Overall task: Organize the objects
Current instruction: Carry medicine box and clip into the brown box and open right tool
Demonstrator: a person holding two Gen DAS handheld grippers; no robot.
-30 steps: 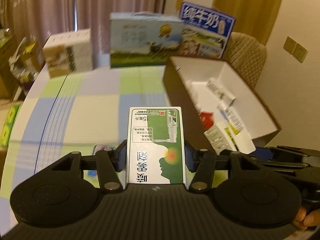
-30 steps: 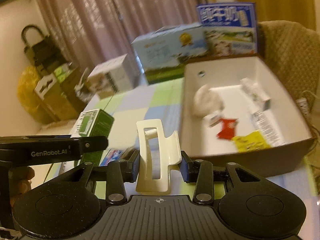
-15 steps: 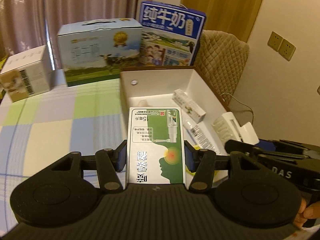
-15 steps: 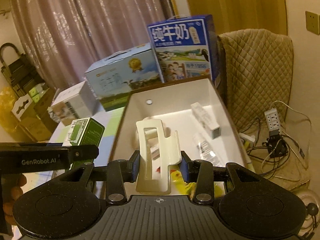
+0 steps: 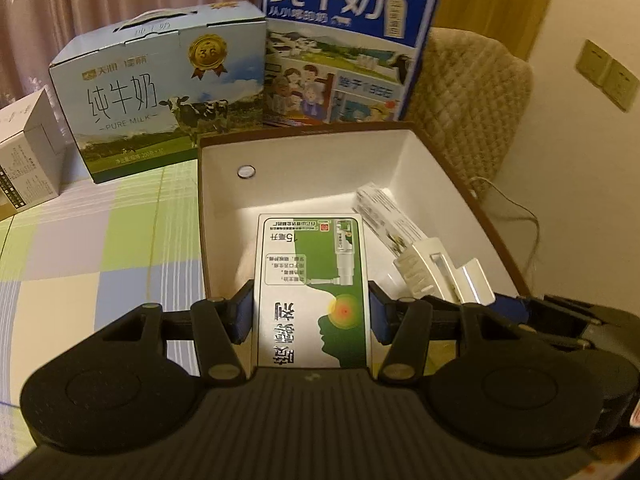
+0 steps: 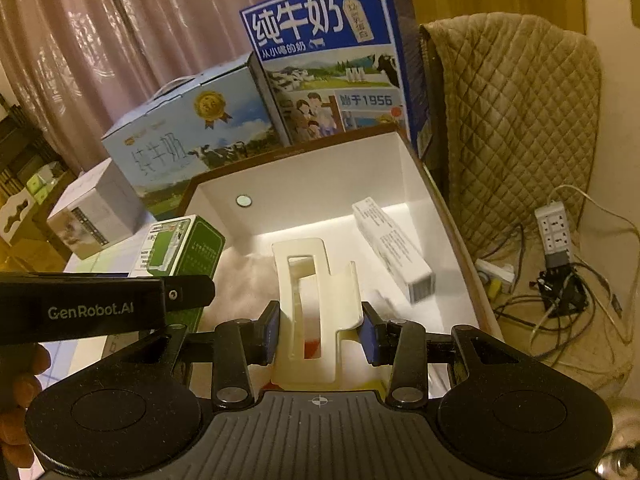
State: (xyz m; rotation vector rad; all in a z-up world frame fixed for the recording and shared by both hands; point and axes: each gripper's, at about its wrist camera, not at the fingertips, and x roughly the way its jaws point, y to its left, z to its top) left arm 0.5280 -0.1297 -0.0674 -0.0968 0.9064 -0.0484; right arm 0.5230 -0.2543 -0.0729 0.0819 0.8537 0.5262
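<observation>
Green box (image 5: 312, 292): long axis along fingers, print inverted; clamped by left gripper (image 5: 311, 312).
Cream clip (image 6: 316, 304): upright, slotted; clamped by right gripper (image 6: 318, 326).
Both: above white bin (image 5: 304, 152).

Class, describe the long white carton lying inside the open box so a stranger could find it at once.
Find the brown-rimmed open box in front of the two milk cases. Against its right wall lies the long white carton, the only slim printed carton lying free there, gripped by no tool.
</observation>
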